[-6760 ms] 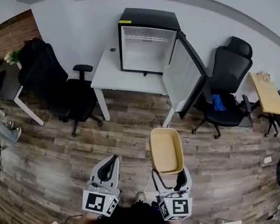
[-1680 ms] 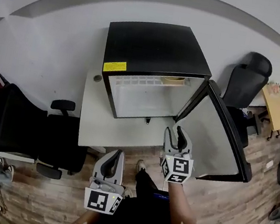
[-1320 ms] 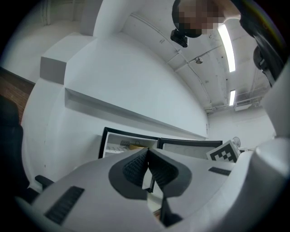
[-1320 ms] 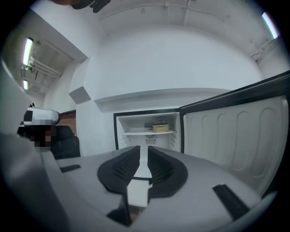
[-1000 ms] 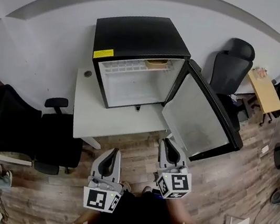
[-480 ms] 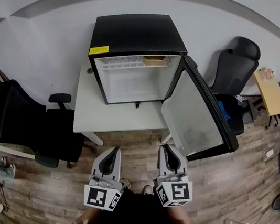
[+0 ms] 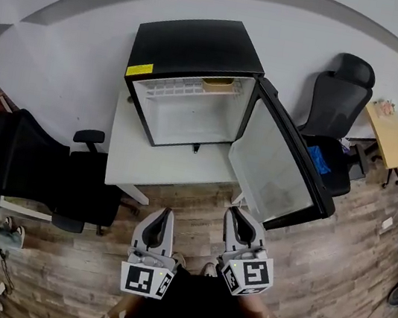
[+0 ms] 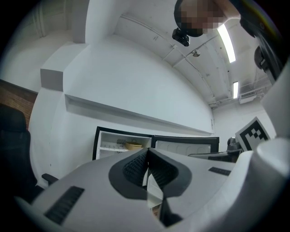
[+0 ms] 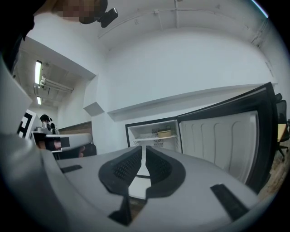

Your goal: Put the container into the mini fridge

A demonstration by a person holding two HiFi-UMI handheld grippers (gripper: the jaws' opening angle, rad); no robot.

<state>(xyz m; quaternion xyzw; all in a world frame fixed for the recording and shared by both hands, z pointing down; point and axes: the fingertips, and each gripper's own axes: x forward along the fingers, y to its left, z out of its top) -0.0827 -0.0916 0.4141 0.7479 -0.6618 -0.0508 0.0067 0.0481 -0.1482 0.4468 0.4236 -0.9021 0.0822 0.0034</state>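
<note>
The tan container (image 7: pixel 218 84) rests on the top shelf inside the black mini fridge (image 7: pixel 195 48), at the shelf's right end; it also shows as a small tan container (image 8: pixel 133 145) in the left gripper view and a tan container (image 9: pixel 164 132) in the right gripper view. The fridge door (image 7: pixel 277 164) hangs wide open to the right. Both grippers are held low, well back from the fridge over the wooden floor. My left gripper (image 7: pixel 160 221) is shut and empty. My right gripper (image 7: pixel 238 220) is shut and empty too.
The fridge stands on a white table (image 7: pixel 160 163) against the wall. A black office chair (image 7: pixel 38 173) sits left of the table, another black chair (image 7: pixel 341 99) behind the open door. A wooden side table (image 7: pixel 390 134) is at far right.
The view has drifted slightly; the fridge and door sit almost where they were. Both grippers hold nearly still, a touch lower than a second ago. The container stays on the shelf.
</note>
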